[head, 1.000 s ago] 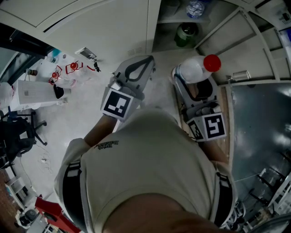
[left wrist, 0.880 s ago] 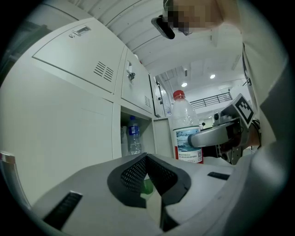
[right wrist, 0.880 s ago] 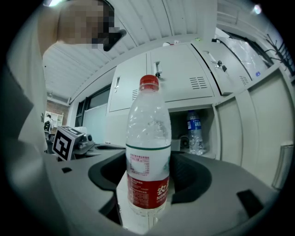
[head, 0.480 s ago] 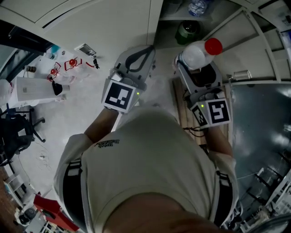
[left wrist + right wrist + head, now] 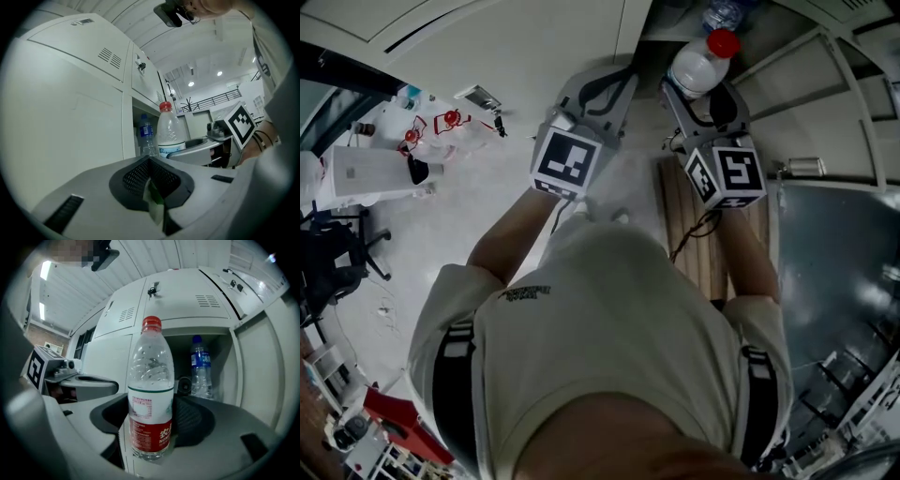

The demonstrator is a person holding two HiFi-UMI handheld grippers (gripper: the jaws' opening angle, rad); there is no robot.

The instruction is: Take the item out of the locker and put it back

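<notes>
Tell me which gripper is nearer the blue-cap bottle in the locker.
Right. The right gripper, holding the red-cap bottle, faces the blue-cap bottle ahead of it; the left gripper sits off to the side, before the closed door.

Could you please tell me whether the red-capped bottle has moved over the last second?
Yes. The red-capped bottle, gripped by the right tool, has moved up the head view, toward the open locker.

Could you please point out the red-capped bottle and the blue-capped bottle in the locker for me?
Red-capped bottle [image 5: 151, 369]: right gripper view, on its clear body above the label.
Blue-capped bottle [image 5: 200, 358]: right gripper view, on its blue label.
</notes>
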